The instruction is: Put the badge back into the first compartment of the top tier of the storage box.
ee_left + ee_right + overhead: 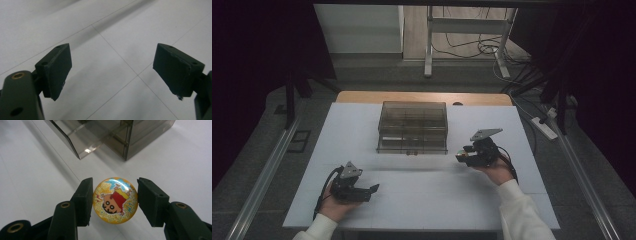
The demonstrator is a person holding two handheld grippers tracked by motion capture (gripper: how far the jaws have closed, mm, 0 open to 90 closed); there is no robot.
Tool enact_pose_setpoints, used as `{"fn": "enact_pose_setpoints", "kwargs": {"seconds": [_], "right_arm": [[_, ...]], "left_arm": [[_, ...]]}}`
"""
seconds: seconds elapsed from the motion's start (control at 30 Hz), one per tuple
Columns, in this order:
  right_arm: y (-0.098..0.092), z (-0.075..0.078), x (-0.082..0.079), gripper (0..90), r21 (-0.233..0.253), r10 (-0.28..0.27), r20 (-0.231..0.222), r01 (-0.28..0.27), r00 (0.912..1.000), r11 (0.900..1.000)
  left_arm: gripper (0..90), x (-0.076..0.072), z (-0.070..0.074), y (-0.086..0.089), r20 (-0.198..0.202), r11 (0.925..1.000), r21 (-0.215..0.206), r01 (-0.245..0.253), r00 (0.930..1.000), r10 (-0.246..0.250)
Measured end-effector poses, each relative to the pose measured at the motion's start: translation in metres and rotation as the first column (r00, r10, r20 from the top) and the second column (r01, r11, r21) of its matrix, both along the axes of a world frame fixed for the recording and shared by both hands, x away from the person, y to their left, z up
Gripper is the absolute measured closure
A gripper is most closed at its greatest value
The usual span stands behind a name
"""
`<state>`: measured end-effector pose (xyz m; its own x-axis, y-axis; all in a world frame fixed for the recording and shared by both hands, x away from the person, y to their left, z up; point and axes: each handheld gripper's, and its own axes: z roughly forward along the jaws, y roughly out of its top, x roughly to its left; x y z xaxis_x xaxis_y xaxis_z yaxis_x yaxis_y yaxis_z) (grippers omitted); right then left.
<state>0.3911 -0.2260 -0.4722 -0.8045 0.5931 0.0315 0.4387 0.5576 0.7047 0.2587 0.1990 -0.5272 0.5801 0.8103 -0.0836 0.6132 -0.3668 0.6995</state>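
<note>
White tabletop (422,195), gridded. Left gripper (373,189) rests low at near left, fingers (56,70) spread wide, holding nothing, likely idle. Right gripper (113,201) clamps a round cartoon badge (115,200) by its edges, aimed at the smoked-plastic drawer box (413,127) beyond, probably its destination.

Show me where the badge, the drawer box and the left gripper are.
badge (115,200), right gripper view, middle of its printed face.
drawer box (413,127), high view, its top panel.
left gripper (112,72), left gripper view, midway between its fingers.
</note>
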Motion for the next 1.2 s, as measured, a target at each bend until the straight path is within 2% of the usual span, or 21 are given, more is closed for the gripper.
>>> {"fn": "enact_pose_setpoints", "kwargs": {"seconds": [0.1,0.37,0.57,0.87,1.2], "right_arm": [[-0.002,0.004,-0.001,47.3,0.035,-0.004,0.012,0.003,0.9999,0.999],[-0.003,0.014,-0.004,47.3,0.088,-0.011,0.049,0.006,0.9988,0.996],[-0.003,0.02,-0.006,47.3,0.165,0.0,0.041,-0.007,0.9991,0.986],[0.003,0.03,-0.013,47.3,0.216,0.005,0.081,-0.023,0.9967,0.976],[0.012,0.037,-0.017,47.3,0.239,0.021,0.1,-0.044,0.9948,0.97]], "left_arm": [[15.8,0.0,0.0,0.0,-0.001,1.0,0.0,0.001,1.0,-0.001],[15.8,0.0,0.0,0.0,-0.003,1.0,0.002,0.002,1.0,-0.002],[15.8,0.0,0.0,0.0,-0.003,1.0,0.002,0.002,1.0,-0.002],[15.8,0.0,0.0,-0.001,-0.003,1.0,0.003,0.004,1.0,-0.004],[15.8,0.0,-0.001,-0.001,-0.002,1.0,0.005,0.003,1.0,-0.003]]}}
